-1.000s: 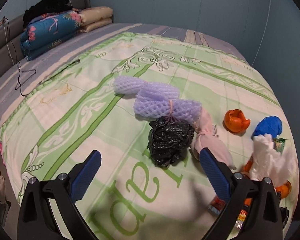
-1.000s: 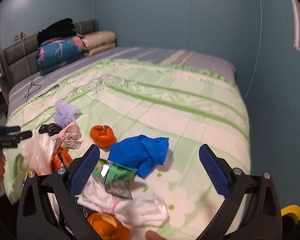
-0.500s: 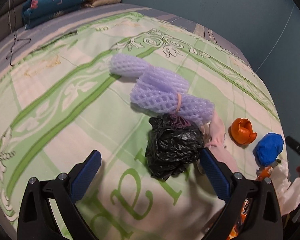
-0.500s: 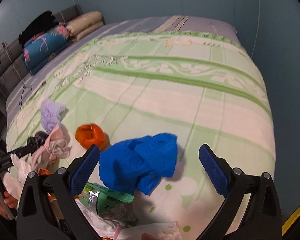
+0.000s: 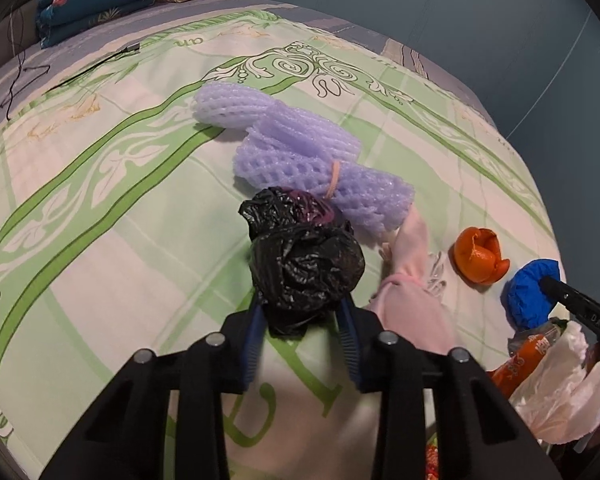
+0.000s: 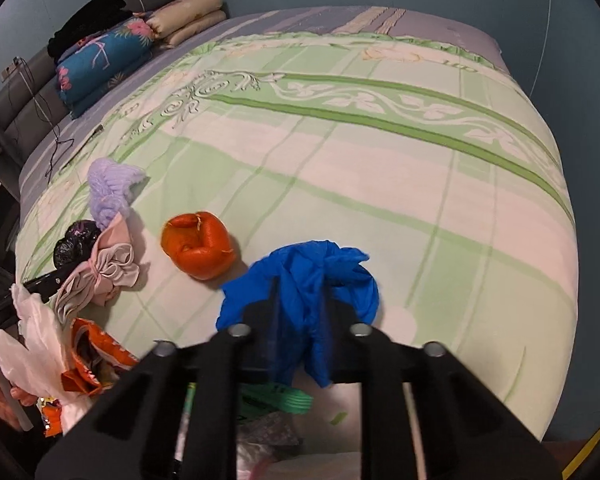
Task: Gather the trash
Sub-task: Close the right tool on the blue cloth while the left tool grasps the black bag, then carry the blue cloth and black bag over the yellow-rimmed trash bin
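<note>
Trash lies on a green patterned bedspread (image 5: 112, 216). In the left wrist view, my left gripper (image 5: 302, 314) is closing, and its blue pads press the sides of a crumpled black plastic bag (image 5: 304, 264). In the right wrist view, my right gripper (image 6: 300, 314) is shut on a crumpled blue plastic bag (image 6: 340, 276) lying on the bed. Behind the black bag lies purple foam netting (image 5: 300, 160). A pink knotted bag (image 5: 412, 292) lies to its right. An orange peel (image 6: 198, 250) sits left of the blue bag.
A white plastic bag (image 6: 40, 352), an orange snack wrapper (image 6: 96, 356) and a green wrapper (image 6: 276, 398) crowd the near bed edge. A person's hand (image 6: 0, 396) shows at the lower left. Folded blankets (image 6: 100, 60) and a black cable (image 5: 20, 76) lie at the headboard end.
Both grippers have dropped toward the bed and their jaws have come together from wide open: the left around the black bag, the right around the blue bag.
</note>
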### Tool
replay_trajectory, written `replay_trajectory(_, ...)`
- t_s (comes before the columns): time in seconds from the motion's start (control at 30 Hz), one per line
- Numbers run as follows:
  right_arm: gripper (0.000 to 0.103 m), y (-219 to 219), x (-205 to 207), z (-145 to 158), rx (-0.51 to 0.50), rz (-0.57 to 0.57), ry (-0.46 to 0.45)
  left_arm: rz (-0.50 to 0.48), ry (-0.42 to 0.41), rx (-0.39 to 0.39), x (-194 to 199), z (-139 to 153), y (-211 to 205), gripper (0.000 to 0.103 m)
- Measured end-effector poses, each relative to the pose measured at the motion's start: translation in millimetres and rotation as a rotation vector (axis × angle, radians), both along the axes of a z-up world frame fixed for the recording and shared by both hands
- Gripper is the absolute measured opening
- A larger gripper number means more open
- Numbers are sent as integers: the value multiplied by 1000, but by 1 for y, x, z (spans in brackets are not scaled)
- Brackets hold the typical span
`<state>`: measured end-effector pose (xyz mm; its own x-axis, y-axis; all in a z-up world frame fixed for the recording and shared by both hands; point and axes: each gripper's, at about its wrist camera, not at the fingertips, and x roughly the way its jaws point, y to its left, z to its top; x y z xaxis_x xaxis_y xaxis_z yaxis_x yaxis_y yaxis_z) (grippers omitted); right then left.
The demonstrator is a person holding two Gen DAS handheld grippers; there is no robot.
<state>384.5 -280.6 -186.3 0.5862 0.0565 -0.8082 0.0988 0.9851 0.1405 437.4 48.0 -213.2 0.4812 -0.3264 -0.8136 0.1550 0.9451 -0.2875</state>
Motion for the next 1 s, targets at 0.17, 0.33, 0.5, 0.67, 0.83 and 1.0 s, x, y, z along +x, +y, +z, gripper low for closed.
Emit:
replay_trajectory(0.17, 7, -4, -12, 21, 25, -18, -57, 23, -19, -30, -7, 10, 14, 29)
replay_trajectory(0.33, 7, -7, -31, 49, 75, -10, -98, 34, -47, -53, -18, 25, 27, 29)
replay_trajectory(0.5, 7, -4, -58, 72, 126, 9, -138, 54, -79, -53, -32, 39, 41, 29)
replay_trajectory(0.67, 7, 3, -92, 95, 146, 36, -189, 77, -108, -73, -48, 54, 56, 29)
replay_trajectory(0.83, 7, 6, -128, 121, 166, 51, -242, 74, -157, -90, -71, 75, 61, 29)
replay_trajectory(1.0, 7, 4, -169, 147, 178, 57, -306, 57, -222, -102, -97, 105, 57, 29)
